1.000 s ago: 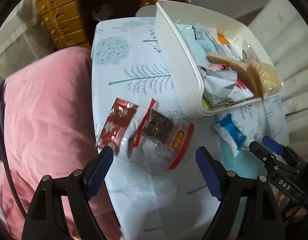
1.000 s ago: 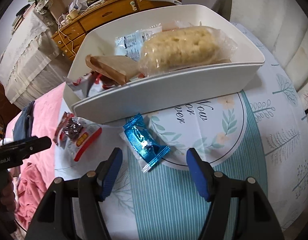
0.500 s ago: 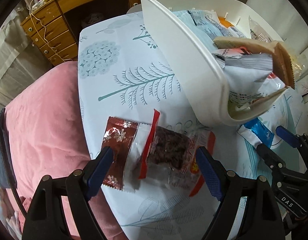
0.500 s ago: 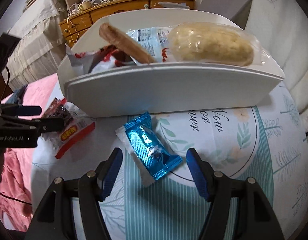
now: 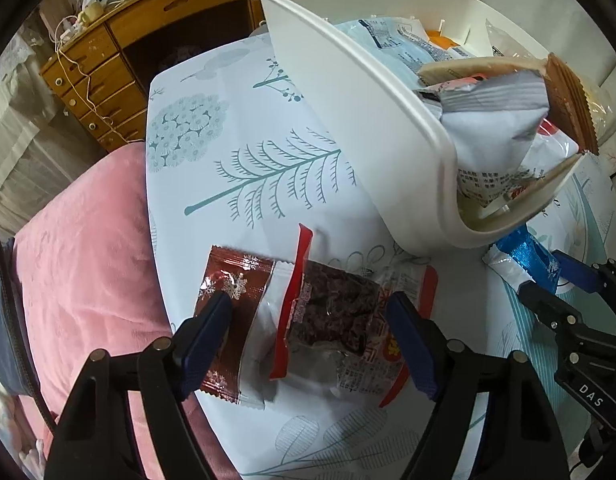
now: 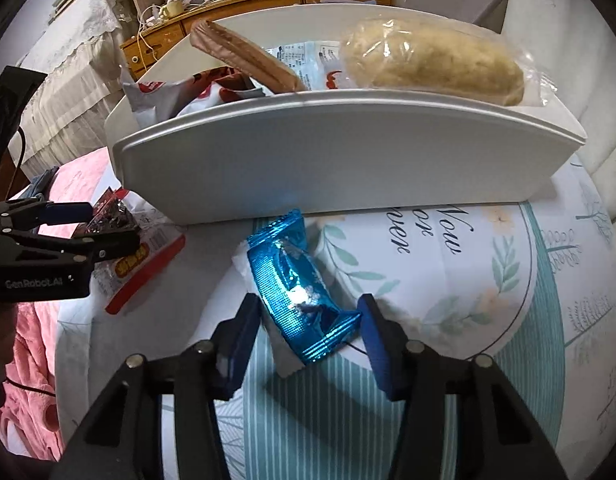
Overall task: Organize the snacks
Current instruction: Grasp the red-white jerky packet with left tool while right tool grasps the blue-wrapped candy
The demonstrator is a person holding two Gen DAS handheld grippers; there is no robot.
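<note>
Near the table's edge beside a pink blanket [image 5: 83, 264], the left gripper [image 5: 308, 320] straddles 2 overlapping snack packets, a brown snowflake wrapper [image 5: 231, 292] and a red-trimmed clear packet [image 5: 340, 320]; its jaws have just been closing but stand wide, pads not pressing. Over the tablecloth [image 6: 448, 320] just before the white bin [image 6: 340, 168], the right gripper [image 6: 308, 320] brackets a blue foil packet [image 6: 291, 280], jaws just narrowed, small gaps remaining. Open cloth lies right of it; the full bin walls off the far side.
</note>
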